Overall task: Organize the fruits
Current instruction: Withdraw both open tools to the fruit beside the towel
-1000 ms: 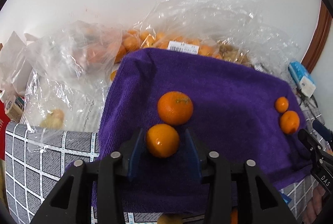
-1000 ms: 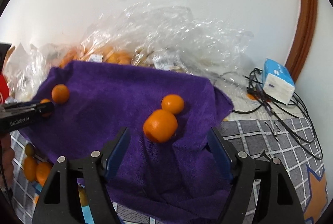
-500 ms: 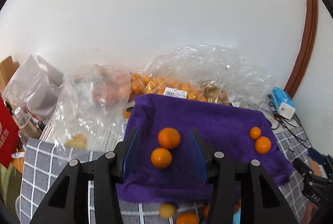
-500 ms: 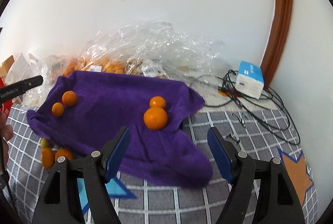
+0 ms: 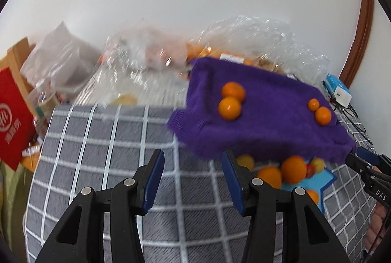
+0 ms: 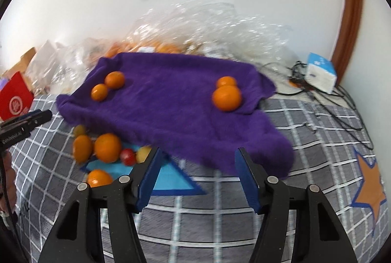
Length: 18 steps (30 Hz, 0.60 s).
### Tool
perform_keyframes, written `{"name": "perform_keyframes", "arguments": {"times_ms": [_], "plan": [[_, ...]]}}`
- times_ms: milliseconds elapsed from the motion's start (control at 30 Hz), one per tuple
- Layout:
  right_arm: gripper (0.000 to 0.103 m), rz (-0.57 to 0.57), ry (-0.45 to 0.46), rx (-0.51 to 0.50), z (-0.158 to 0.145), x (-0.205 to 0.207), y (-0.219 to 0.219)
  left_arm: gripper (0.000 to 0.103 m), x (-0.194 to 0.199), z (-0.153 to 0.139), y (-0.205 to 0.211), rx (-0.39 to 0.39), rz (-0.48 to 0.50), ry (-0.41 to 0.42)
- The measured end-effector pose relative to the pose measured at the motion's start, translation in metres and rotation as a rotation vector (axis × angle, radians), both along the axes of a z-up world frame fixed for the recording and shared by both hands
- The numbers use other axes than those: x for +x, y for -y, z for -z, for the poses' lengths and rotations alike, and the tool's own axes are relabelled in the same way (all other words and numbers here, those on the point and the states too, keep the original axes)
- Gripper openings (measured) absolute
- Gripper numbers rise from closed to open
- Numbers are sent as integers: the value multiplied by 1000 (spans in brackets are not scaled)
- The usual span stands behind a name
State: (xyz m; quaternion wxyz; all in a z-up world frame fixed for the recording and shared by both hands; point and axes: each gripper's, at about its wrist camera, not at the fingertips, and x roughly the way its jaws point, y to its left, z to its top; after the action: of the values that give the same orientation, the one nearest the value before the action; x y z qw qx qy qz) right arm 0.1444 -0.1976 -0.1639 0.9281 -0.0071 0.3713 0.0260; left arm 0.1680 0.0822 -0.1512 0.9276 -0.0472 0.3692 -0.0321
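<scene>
Four oranges point(image 6: 226, 97) are sitting in two pairs on the purple towel point(image 6: 171, 111), more fruit point(image 6: 107, 147) is lying half hidden under its blurred front edge, the left gripper point(image 5: 193, 179) is gaping empty and the right gripper's point(image 6: 198, 175) jaws are closing on nothing.

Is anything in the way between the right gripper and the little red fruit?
Nothing visible blocks it. The right gripper, jaws closing on nothing, has bare checked cloth before the red fruit, which sits beside oranges at the purple towel's edge.
</scene>
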Motion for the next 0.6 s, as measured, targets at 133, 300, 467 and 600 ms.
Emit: {"name": "perform_keyframes", "arguments": {"times_ms": [133,300,467,600], "plan": [[58,-46,-23,33,9,5,-13,47,-6,14,-7,-13,-9,-4],[47,-77,-68,22,24,18,-30,47,-7,27,-6,-8,-7,-25],[42,-85,-108,28,35,30,-35,47,-9,34,1,17,0,-31],[42,-86,-123,20,41,37,-38,47,-7,41,1,6,4,-73]]}}
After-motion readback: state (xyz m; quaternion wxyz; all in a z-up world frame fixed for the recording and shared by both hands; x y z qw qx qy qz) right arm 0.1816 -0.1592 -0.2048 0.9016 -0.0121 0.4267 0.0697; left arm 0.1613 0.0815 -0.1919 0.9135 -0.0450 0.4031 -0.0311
